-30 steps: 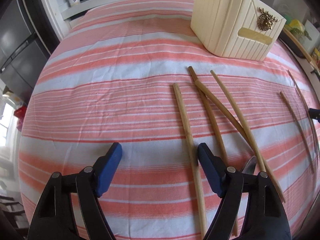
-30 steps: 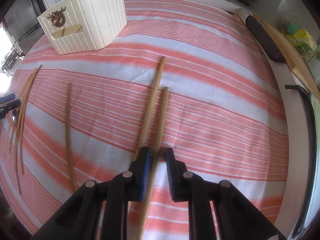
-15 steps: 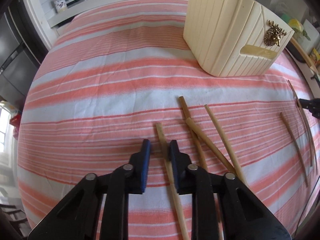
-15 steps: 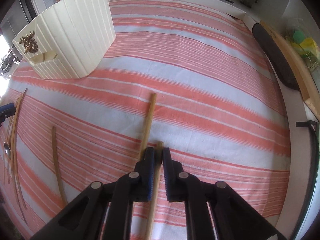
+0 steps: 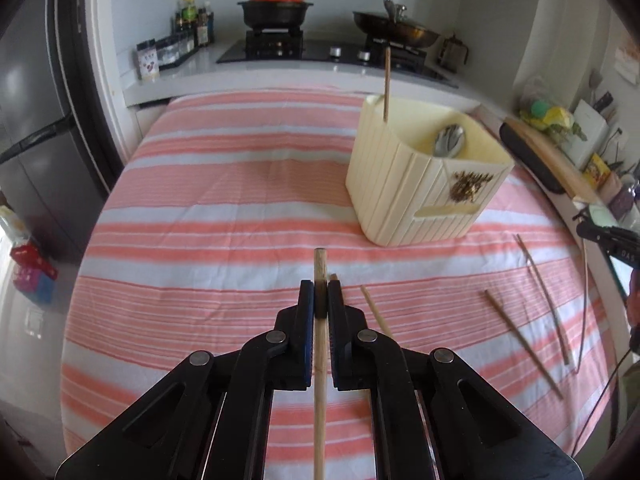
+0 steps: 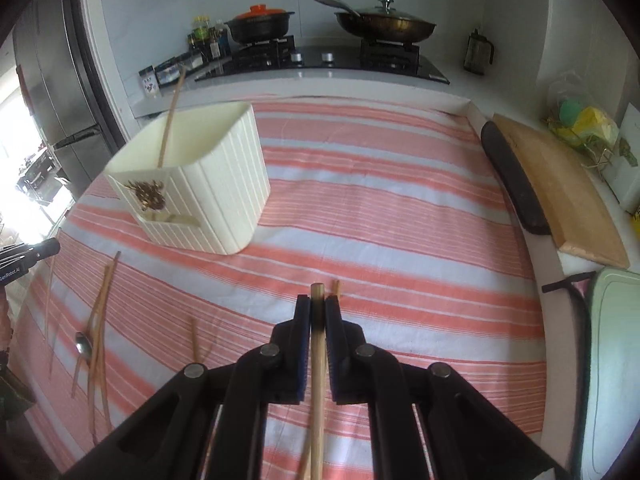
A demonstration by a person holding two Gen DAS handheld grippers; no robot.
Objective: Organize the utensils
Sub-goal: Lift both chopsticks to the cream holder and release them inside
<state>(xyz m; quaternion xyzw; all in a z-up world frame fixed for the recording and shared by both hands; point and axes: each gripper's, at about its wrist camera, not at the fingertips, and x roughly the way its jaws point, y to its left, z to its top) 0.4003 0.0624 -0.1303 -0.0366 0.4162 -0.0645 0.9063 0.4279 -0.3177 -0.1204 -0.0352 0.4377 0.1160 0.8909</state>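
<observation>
My left gripper [image 5: 320, 300] is shut on a wooden chopstick [image 5: 319, 360] and holds it above the striped cloth. My right gripper [image 6: 318, 312] is shut on another wooden chopstick [image 6: 317, 380], also lifted. The cream utensil holder [image 5: 416, 196] stands ahead and to the right in the left wrist view, with one chopstick [image 5: 387, 84] upright and a metal spoon [image 5: 450, 142] inside. In the right wrist view the holder [image 6: 208, 196] is ahead to the left. Loose chopsticks lie on the cloth [image 5: 524, 336] [image 6: 100, 312], and a spoon [image 6: 83, 346] lies among them.
The table has a red and white striped cloth [image 5: 224, 216]. A stove with a black pot [image 5: 276, 10] and a pan [image 6: 384, 20] sits behind it. A wooden cutting board [image 6: 560, 196] lies at the right edge, a fridge [image 5: 32, 140] at the left.
Both grippers have lifted off the cloth with their chopsticks and tilted up, so the views now look across the table at the stove. The left gripper shut on its chopstick a second ago.
</observation>
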